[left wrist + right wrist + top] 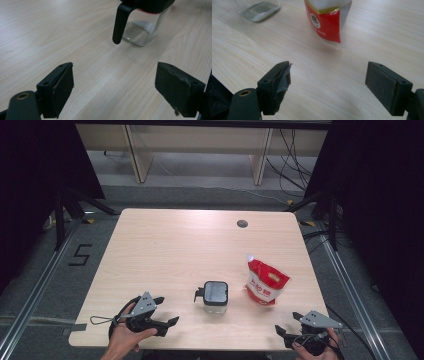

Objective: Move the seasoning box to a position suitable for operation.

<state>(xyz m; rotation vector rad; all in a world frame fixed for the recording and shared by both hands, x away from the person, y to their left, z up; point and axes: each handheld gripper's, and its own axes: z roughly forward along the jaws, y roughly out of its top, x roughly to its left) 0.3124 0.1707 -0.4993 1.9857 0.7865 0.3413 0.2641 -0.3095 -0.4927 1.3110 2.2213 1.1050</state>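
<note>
A clear glass jar (215, 298) with a black lid and a black side handle stands near the table's front middle. In the left gripper view the jar (141, 31) is ahead and right, its handle (120, 23) hanging down. A red and white pouch (266, 281) stands to the jar's right; the right gripper view has the pouch (327, 21) straight ahead. My left gripper (168, 319) rests at the front left, open and empty (113, 88). At the front right corner my right gripper (287, 325) is also open with nothing between its jaws (328, 86).
The light wooden table (165, 245) has a round cable hole (242, 224) at the back right. Grey floor with rails and black stands surrounds it. A "5" marking (80, 255) is on the floor at the left.
</note>
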